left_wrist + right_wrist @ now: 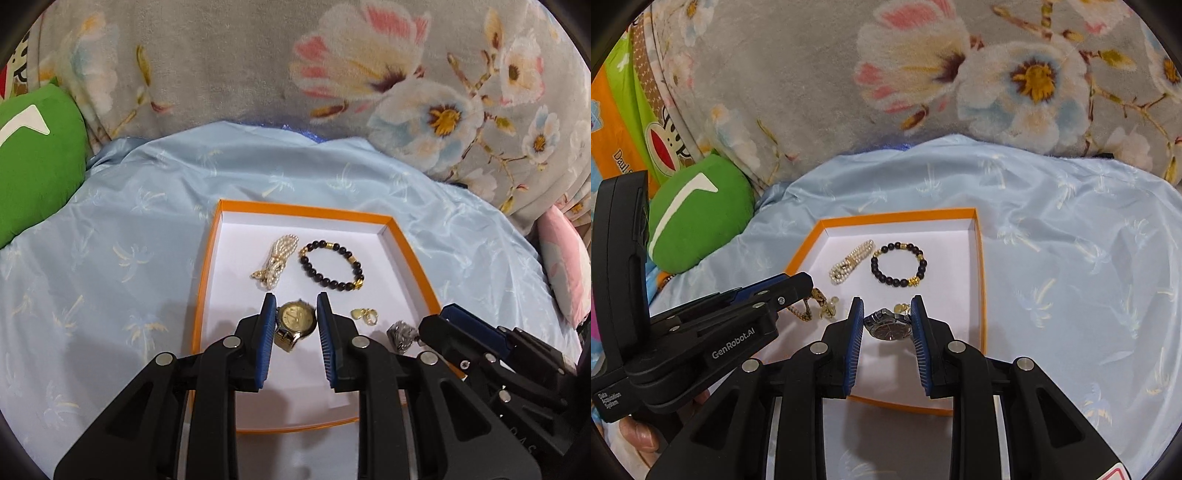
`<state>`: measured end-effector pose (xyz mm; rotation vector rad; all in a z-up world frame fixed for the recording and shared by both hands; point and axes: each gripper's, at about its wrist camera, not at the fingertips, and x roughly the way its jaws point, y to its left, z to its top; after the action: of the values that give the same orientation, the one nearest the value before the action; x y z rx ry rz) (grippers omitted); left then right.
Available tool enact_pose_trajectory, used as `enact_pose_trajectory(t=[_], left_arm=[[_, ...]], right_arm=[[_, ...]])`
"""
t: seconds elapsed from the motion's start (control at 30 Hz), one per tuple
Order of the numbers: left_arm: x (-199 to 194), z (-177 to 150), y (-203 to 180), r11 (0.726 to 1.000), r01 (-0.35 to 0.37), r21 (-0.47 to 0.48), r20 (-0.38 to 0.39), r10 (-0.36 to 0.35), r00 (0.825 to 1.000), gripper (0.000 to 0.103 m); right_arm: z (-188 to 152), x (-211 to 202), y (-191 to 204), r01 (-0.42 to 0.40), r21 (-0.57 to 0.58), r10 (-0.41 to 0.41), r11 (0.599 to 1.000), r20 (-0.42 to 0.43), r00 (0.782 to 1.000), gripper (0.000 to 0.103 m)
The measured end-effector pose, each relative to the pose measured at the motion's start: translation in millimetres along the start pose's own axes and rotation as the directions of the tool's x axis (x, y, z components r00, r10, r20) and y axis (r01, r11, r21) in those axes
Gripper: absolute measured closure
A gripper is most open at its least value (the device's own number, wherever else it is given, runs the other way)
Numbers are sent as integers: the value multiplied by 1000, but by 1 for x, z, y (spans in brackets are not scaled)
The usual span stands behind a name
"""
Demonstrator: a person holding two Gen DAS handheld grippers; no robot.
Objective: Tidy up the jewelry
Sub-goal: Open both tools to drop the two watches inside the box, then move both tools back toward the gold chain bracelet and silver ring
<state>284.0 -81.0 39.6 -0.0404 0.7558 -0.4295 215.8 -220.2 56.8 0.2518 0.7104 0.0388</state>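
Gold watch (295,320) between left claw (296,308) pads

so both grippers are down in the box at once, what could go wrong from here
Crowding: the left gripper frames the gold watch while the right gripper frames the dark watch close beside it, so the two could bump. The small gold charms lie between the watches and might get knocked or pinched. The orange box sits on slippery-looking blue fabric, so a push could slide it.
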Motion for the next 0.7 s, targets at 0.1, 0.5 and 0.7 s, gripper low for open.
enact_pose_trajectory(t=[0.1,0.5,0.7], left_arm=[[-1,-4,-2,1000,-6,16,3,6,1000,81],[-12,-17,14,999,-27,-43,39,29,999,47],[-43,-28,30,995,-21,-100,78,28,997,47]], right_arm=[[-7,3,2,9,-13,-9,1000,-14,1000,78],[-24,-11,-1,28,-1,-28,1000,9,1000,74],[-40,-33,-8,40,27,-40,999,19,999,74]])
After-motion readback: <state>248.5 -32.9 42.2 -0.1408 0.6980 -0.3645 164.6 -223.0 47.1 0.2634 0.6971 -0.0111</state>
